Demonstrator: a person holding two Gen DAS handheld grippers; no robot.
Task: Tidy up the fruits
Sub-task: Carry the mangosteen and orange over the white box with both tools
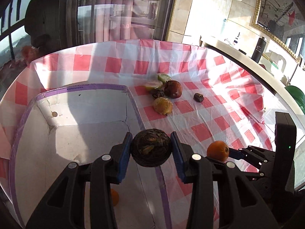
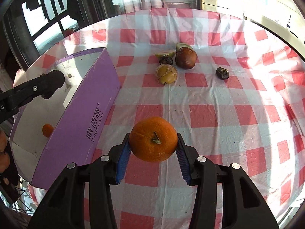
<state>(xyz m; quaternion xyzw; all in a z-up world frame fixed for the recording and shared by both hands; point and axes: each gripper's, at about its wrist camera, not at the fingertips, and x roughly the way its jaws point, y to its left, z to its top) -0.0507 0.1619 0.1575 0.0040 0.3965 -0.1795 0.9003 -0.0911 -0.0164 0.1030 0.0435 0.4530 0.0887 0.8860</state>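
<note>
Fruits are being gathered into the purple box (image 2: 80, 114): the left tool (image 1: 151, 148), clamped on a dark round fruit (image 1: 151, 147), hangs over its rim for dropping, while the right tool (image 2: 153, 145) grips an orange (image 2: 153, 139) above the checkered desk (image 2: 219, 118) just beside.

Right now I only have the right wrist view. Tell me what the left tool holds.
Observer: The left tool is shut on a dark round fruit, above the box's right wall.
Operator: Report the box's far inside wall.
Observer: It has a small round hole near the corner.
Operator: Confirm the right tool's load from the other side.
Observer: The orange sits in the right tool, outside the box over the cloth.
</note>
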